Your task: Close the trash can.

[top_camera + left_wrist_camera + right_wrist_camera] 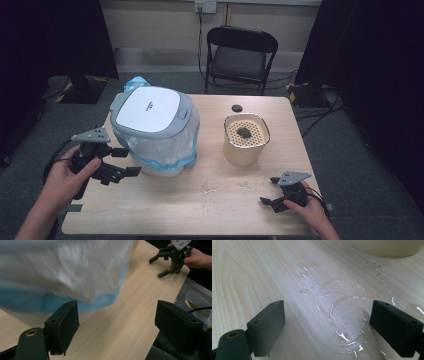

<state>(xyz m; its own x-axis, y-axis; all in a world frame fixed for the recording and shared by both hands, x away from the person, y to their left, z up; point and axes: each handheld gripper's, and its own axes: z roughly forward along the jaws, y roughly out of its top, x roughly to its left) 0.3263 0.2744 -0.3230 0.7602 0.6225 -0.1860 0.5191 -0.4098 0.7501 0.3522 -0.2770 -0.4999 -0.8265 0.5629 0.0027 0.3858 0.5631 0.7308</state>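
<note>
I have the left tool point(131, 161) spread wide and empty, its tips just beside the lower front of the lidded bin point(152, 131) that stands on the left half of the desk point(215, 215). In the left gripper view the bin's clear liner bag point(75, 270) with its blue hem hangs right above my jaws, near but not between them, so I judge the grab on the bag or bin has not begun. The bin's white lid point(147, 111) is shut.

The right tool point(269, 191) is likewise released and holds nothing, hovering low near the front right of the desk. Through its own view I look down on wet ring marks point(337, 320) and droplets on the wood, with a few dark specks near the base of the cream strainer pot point(245, 139). That pot stands right of centre, well apart from the bin, and a dark clump of residue point(244, 132) sits on its perforated insert.

My read: the residue has not yet gone to the bin, the spill is unwiped, so most of the work is left
</note>
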